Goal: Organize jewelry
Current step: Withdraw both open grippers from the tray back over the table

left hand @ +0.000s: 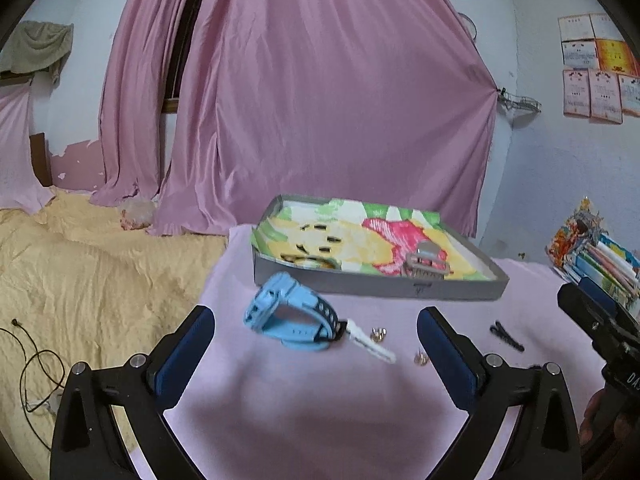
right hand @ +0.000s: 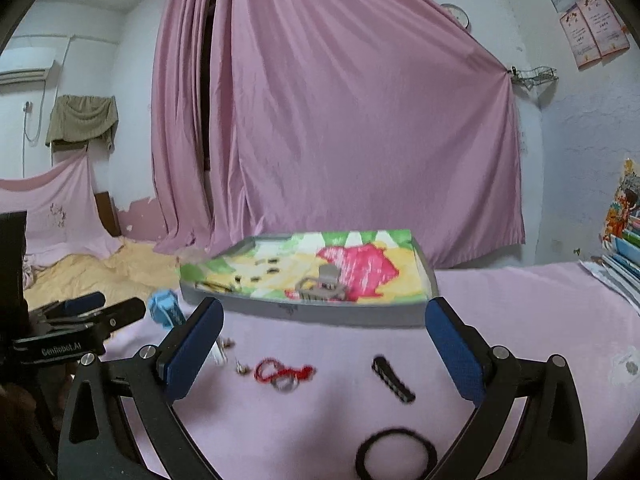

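A grey tray (left hand: 376, 288) (right hand: 320, 312) with a colourful lining sits on the pink cloth; a metal watch (left hand: 425, 266) (right hand: 320, 286) and small dark clips lie inside. A light blue watch (left hand: 292, 312) (right hand: 164, 308) lies in front of the tray. My left gripper (left hand: 316, 332) stands open around it, not touching. Beside the blue watch lie a white clip (left hand: 372, 342), small gold earrings (left hand: 378, 334) and a black hair clip (left hand: 507, 336) (right hand: 393, 378). My right gripper (right hand: 324, 332) is open above a red string bracelet (right hand: 282, 372) and a black hair tie (right hand: 396, 454).
A bed with a yellow sheet (left hand: 80, 260) lies left of the pink-covered surface, with a black cable (left hand: 36, 364) on it. Books (left hand: 600, 260) (right hand: 624, 256) stack at the right edge. Pink curtains (left hand: 320, 100) hang behind the tray. The other gripper (right hand: 76, 332) shows at the left of the right wrist view.
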Action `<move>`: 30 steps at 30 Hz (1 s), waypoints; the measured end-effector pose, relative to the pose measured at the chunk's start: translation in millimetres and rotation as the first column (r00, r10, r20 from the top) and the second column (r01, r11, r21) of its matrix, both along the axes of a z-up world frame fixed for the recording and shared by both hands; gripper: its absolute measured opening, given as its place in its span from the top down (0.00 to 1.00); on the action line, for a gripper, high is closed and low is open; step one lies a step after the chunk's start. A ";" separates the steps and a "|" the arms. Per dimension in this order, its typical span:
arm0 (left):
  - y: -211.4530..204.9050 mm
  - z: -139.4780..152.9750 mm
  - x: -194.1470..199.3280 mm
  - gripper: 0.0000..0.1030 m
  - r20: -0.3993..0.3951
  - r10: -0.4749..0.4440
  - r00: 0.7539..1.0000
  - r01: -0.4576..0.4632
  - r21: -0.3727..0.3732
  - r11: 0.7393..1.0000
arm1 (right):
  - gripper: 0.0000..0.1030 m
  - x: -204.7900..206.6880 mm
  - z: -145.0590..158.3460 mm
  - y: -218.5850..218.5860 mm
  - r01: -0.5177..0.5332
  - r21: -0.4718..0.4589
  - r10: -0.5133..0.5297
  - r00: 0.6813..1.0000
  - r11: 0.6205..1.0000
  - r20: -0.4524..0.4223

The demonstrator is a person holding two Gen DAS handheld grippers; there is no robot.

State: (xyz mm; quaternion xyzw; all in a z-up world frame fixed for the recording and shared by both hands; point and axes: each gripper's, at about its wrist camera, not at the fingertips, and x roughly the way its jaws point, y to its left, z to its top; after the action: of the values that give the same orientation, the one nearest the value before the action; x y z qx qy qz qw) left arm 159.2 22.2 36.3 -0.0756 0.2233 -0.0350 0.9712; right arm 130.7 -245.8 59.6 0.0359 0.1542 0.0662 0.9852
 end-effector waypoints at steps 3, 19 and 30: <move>-3.0 -6.1 0.1 0.01 -0.023 -0.009 1.000 0.009 -0.002 1.000 | 0.04 -0.3 -10.4 -5.1 0.005 -0.001 -0.005 0.999 1.000 -0.042; -18.9 -29.3 3.4 0.01 -0.112 -0.041 0.993 0.037 -0.034 0.999 | 0.04 -1.5 -44.6 -20.8 0.044 0.005 -0.042 0.980 0.999 -0.195; -26.8 -33.5 3.1 0.01 -0.128 -0.055 0.990 0.052 -0.028 0.998 | 0.04 -0.4 -55.0 -20.8 0.043 0.008 -0.040 0.968 0.999 -0.246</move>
State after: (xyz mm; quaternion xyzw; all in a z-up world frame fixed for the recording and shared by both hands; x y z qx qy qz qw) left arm 162.3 -4.6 2.7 -0.0838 0.2870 -0.0589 0.9524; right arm 130.3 -266.5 4.6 0.0536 0.2739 0.0415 0.9594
